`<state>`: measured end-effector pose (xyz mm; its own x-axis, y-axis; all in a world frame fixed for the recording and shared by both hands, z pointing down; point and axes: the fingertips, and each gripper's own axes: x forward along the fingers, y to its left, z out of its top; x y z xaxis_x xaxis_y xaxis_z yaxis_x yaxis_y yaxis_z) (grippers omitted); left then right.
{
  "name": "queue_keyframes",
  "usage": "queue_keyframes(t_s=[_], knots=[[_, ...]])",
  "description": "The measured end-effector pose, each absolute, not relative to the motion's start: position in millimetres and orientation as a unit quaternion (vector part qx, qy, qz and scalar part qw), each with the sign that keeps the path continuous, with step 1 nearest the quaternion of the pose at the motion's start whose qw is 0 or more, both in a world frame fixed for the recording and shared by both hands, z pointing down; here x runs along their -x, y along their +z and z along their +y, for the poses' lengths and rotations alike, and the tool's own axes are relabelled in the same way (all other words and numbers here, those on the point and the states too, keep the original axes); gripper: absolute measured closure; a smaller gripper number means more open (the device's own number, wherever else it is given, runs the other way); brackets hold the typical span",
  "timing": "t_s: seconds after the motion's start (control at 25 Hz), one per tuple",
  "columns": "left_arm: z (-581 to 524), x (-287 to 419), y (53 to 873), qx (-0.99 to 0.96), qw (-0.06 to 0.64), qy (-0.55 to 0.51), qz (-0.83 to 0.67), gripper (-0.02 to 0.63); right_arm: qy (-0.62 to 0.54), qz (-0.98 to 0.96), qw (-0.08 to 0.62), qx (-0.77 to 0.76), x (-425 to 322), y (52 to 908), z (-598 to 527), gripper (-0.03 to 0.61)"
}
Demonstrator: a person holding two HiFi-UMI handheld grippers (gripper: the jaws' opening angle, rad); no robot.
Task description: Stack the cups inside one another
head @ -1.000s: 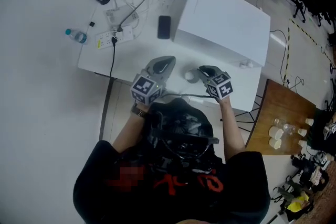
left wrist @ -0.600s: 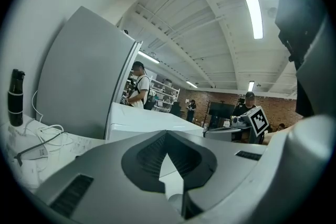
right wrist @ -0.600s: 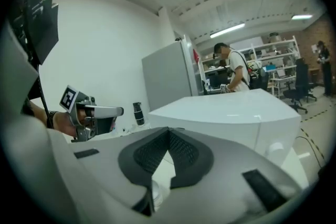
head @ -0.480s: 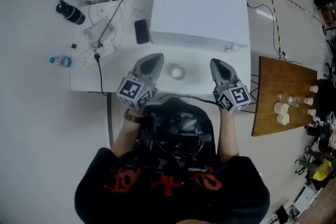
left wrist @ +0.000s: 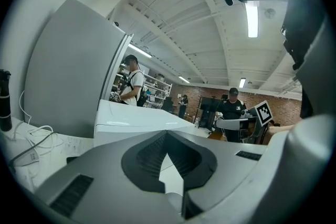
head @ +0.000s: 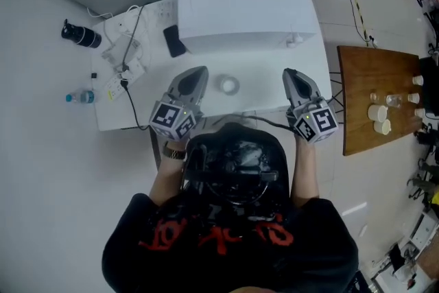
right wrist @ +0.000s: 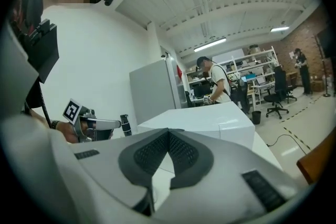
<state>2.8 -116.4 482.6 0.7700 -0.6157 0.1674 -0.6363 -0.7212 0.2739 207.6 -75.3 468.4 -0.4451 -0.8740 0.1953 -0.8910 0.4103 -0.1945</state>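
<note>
Counter (head: pixel 206 106) white, seen from above; left end crowded: black bottle (head: pixel 79 34), power strip (head: pixel 118 79) with cables; dark phone (head: pixel 173 41) just beside the left wall of the white box (head: pixel 240 3). The box fills the rear of the counter; free surface is only the strip between the box front and the near edge.

Left hand-held gripper (head: pixel 195 73) over that strip, pointing toward the box; jaws clenched tip to tip, nothing between them.

Cups (head: pixel 230 85) stand on the open strip between the two grippers, touching neither, nearer the left one; mouth up, long axis vertical, showing as a ring from above; number nested cannot be told.

Right hand-held gripper (head: pixel 291 74) clenched likewise and empty, pointing toward the box, over the counter close to its right edge.

Past that edge a band of floor, then a wooden side counter (head: pixel 363 134) carrying small containers along its far right side.
</note>
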Motion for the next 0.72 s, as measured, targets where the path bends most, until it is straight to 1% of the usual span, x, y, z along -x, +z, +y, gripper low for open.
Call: queue_keyframes(t_s=[0.32,0.56,0.72], knots=[[-114,17,492,-0.921,0.163,0.044,-0.351,0.614,0.139,-0.839,0.030,-0.526,-207,471,-67,0.574],[-106,16,493,-0.922,0.168,0.032,-0.349,0.614,0.142,-0.837,0.042,-0.527,-206,473,-66,0.574],[-107,33,485,-0.923,0.153,0.020,-0.353,0.614,0.148,-0.839,0.044,-0.522,-189,478,-75,0.574]])
